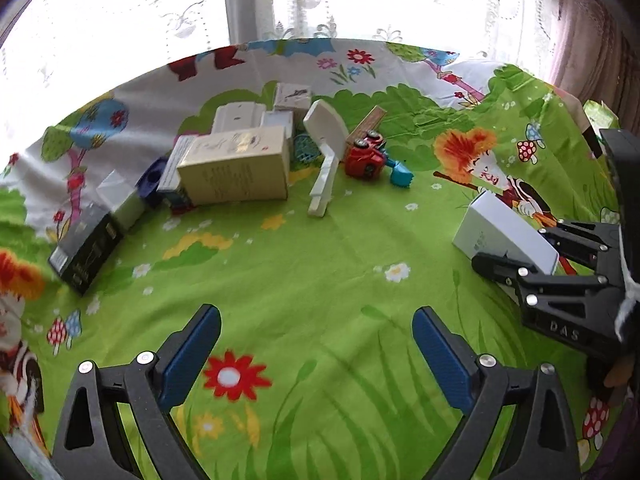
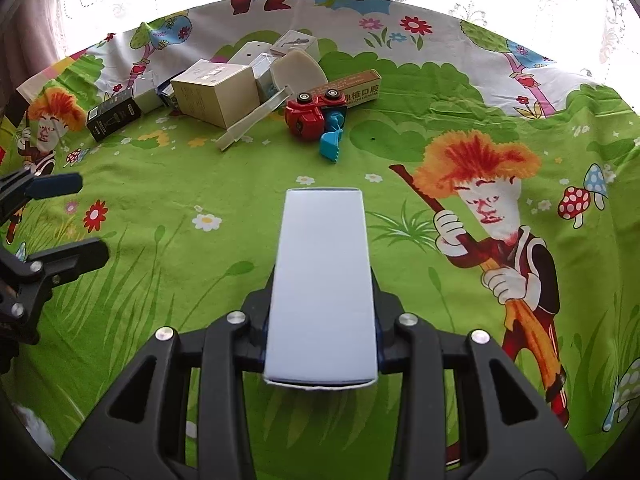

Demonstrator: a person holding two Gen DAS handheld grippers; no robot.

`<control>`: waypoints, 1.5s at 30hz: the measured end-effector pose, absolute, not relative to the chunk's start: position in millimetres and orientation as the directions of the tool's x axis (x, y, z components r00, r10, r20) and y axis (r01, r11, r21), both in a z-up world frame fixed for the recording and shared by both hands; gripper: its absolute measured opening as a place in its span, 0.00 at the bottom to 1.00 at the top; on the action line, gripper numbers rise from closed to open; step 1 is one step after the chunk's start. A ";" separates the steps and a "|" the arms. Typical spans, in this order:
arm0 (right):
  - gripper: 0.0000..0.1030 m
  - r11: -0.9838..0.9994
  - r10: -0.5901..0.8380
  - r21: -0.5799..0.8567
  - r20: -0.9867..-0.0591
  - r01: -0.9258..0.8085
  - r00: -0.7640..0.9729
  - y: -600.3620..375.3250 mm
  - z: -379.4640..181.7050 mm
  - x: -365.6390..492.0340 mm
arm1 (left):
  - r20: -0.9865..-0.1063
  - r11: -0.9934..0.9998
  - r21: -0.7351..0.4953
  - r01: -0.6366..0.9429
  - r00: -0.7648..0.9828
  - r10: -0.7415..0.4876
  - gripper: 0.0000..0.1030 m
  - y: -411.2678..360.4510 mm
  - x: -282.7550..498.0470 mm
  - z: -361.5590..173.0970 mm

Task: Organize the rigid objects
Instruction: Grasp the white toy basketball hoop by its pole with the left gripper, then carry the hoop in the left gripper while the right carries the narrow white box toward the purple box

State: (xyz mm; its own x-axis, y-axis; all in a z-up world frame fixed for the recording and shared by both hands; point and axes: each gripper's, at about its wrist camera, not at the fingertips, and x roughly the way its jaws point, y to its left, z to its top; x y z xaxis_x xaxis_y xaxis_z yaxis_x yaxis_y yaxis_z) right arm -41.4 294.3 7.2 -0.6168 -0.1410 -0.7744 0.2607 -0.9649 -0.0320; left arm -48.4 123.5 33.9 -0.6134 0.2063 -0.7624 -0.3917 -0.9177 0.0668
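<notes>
My right gripper (image 2: pixel 320 344) is shut on a white box (image 2: pixel 322 280), held lengthwise between the fingers above the green cloth; it also shows in the left wrist view (image 1: pixel 504 236), with the gripper (image 1: pixel 520 256) at the right edge. My left gripper (image 1: pixel 316 344) is open and empty over the cloth, and shows at the left of the right wrist view (image 2: pixel 76 216). At the back lies a pile: a beige box (image 1: pixel 236 168), a black box (image 1: pixel 86 256), a white paddle (image 1: pixel 326 160), a red toy truck (image 1: pixel 366 154) on its side with a blue scoop (image 1: pixel 400 176).
A brown toothpaste box (image 2: pixel 352 88) lies behind the truck. Small white boxes (image 1: pixel 292 98) and a blue piece (image 1: pixel 154 178) sit in the pile. The table carries a cartoon-print green cloth (image 1: pixel 320 260); a window with lace curtains (image 1: pixel 320 0) is behind its far edge.
</notes>
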 end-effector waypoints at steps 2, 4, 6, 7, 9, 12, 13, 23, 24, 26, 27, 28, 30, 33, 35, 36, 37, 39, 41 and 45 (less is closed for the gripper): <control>0.39 -0.965 -0.145 -0.026 -0.774 0.260 -0.616 295.1 7.0 -41.7 | -0.760 -0.889 0.133 -0.439 -0.621 0.193 0.82 152.3 -75.4 30.7; 0.39 -0.966 -0.151 -0.018 -0.774 0.260 -0.615 296.6 6.5 -41.6 | -0.756 -0.866 0.182 -0.466 -0.630 0.180 0.69 174.3 -101.0 27.8; 0.39 -0.966 -0.156 -0.011 -0.773 0.260 -0.614 297.9 6.0 -41.9 | -0.749 -0.864 0.225 -0.450 -0.647 0.142 0.67 185.8 -124.7 24.3; 0.39 -0.966 -0.157 -0.009 -0.773 0.259 -0.614 298.3 5.7 -41.9 | -0.749 -0.869 0.232 -0.437 -0.650 0.127 0.66 187.2 -135.2 22.5; 0.39 -0.966 -0.159 -0.007 -0.773 0.259 -0.614 298.7 5.3 -42.1 | -0.753 -0.879 0.231 -0.417 -0.649 0.110 0.63 186.4 -150.9 19.0; 0.39 -0.966 -0.169 0.007 -0.773 0.258 -0.612 300.7 4.6 -42.8 | -0.744 -0.855 0.279 -0.437 -0.661 0.096 0.52 190.2 -155.4 12.4; 0.39 -0.966 -0.172 0.012 -0.773 0.257 -0.611 301.2 4.6 -43.1 | -0.741 -0.843 0.294 -0.450 -0.665 0.096 0.41 192.4 -153.7 11.7; 0.39 -0.967 -0.173 0.015 -0.772 0.254 -0.612 300.4 4.3 -41.8 | -0.745 -0.875 0.137 -0.464 -0.631 0.218 0.15 124.1 -34.0 35.7; 0.39 -0.967 -0.174 0.016 -0.772 0.254 -0.612 300.3 4.3 -41.8 | -0.753 -0.885 0.091 -0.457 -0.613 0.239 0.15 105.6 -14.1 36.5; 0.39 -0.967 -0.170 0.011 -0.772 0.255 -0.612 298.9 4.1 -41.2 | -0.765 -0.902 0.029 -0.431 -0.590 0.257 0.15 72.2 21.6 33.8; 0.40 -0.967 -0.169 0.009 -0.772 0.255 -0.613 298.2 4.1 -40.8 | -0.770 -0.914 0.031 -0.406 -0.592 0.236 0.15 57.6 39.7 29.8; 0.40 -0.967 -0.170 0.010 -0.772 0.256 -0.612 298.2 4.2 -41.0 | -0.774 -0.924 0.045 -0.380 -0.598 0.209 0.15 44.5 52.4 25.5; 0.40 -0.967 -0.169 0.009 -0.772 0.256 -0.612 297.9 4.4 -40.8 | -0.773 -0.941 0.064 -0.331 -0.613 0.163 0.15 23.4 63.3 20.5; 0.40 -0.967 -0.159 -0.004 -0.773 0.255 -0.614 296.6 4.3 -41.0 | -0.771 -0.958 0.005 -0.286 -0.611 0.178 0.16 3.3 63.0 17.2; 0.40 -0.967 -0.156 -0.008 -0.773 0.255 -0.615 296.0 4.5 -40.4 | -0.774 -0.963 -0.019 -0.267 -0.606 0.183 0.22 2.1 55.0 16.3; 0.40 -0.967 -0.157 -0.008 -0.773 0.256 -0.615 296.4 4.5 -40.7 | -0.773 -0.964 -0.019 -0.264 -0.608 0.182 0.28 3.6 51.0 16.3; 0.40 -0.967 -0.158 -0.007 -0.773 0.256 -0.614 296.6 4.5 -40.5 | -0.774 -0.965 -0.015 -0.261 -0.608 0.177 0.34 5.3 47.3 15.4; 0.40 -0.967 -0.158 -0.005 -0.773 0.256 -0.614 296.6 4.3 -40.9 | -0.775 -0.966 -0.001 -0.259 -0.610 0.164 0.38 10.1 40.7 13.9; 0.40 -0.967 -0.158 -0.005 -0.773 0.255 -0.614 296.5 4.2 -40.8 | -0.774 -0.965 -0.005 -0.261 -0.611 0.170 0.37 12.0 36.7 13.3; 0.40 -0.967 -0.160 -0.002 -0.773 0.255 -0.614 296.3 4.1 -40.4 | -0.769 -0.977 -0.027 -0.212 -0.620 0.155 0.17 1.8 34.5 13.8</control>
State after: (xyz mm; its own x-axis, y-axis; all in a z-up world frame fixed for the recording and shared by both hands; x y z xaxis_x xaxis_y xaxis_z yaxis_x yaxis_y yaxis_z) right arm -40.4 296.3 4.1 -0.6138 -0.1603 -0.7730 0.2547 -0.9670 -0.0017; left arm 34.5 1.8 13.8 -0.6199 0.1554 -0.7691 -0.2116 -0.9770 -0.0268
